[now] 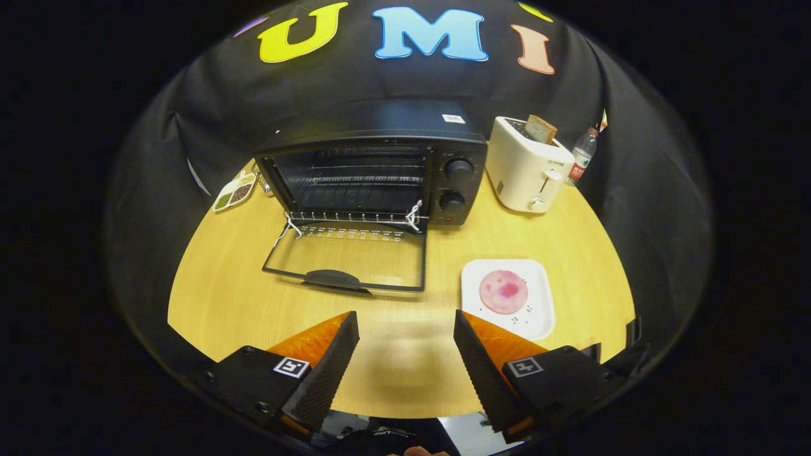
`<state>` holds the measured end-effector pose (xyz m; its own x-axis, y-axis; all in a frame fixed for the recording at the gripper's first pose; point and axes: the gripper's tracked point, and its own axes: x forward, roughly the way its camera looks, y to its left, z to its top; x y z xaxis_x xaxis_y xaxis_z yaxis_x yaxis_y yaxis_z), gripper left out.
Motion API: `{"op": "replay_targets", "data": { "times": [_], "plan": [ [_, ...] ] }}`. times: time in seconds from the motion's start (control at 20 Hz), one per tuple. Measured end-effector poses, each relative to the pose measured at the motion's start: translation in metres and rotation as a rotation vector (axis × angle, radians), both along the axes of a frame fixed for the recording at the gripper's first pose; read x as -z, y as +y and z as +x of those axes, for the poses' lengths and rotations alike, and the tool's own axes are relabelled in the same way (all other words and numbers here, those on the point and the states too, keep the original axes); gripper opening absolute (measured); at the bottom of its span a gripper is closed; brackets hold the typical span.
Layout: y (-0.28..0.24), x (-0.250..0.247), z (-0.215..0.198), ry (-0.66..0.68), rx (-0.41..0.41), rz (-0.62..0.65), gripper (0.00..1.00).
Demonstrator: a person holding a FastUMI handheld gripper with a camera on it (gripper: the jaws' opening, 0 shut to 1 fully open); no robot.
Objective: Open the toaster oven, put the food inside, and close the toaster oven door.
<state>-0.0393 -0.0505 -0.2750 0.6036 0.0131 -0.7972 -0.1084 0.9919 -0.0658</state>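
Both fingers of tongs point(405, 323) spread, empty — food point(504, 291) just ahead-right.

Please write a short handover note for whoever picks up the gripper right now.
Gripper: open, holding nothing, above the bare wooden table.
Toaster oven: at the back of the table, its glass door already folded down flat ahead of the fingers, rack inside looks empty.
Food: a round pink piece on a white square plate, just beyond the right finger, to the right of the door.
Done: door opened.
Left: pick up the pink food, place it on the rack, then lift the door shut.
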Motion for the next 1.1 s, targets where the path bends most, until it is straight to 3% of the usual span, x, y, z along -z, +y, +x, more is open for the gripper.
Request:
{"op": "replay_targets", "data": {
  "times": [0.4, 0.95, 1.1],
  "plan": [
    [-0.084, -0.011, 0.010, 0.065, 0.044, -0.026, 0.97],
    [-0.196, 0.070, 0.040, 0.289, 0.079, 0.012, 0.98],
    [-0.207, 0.092, 0.043, 0.331, 0.099, 0.033, 0.92]
  ]
}}
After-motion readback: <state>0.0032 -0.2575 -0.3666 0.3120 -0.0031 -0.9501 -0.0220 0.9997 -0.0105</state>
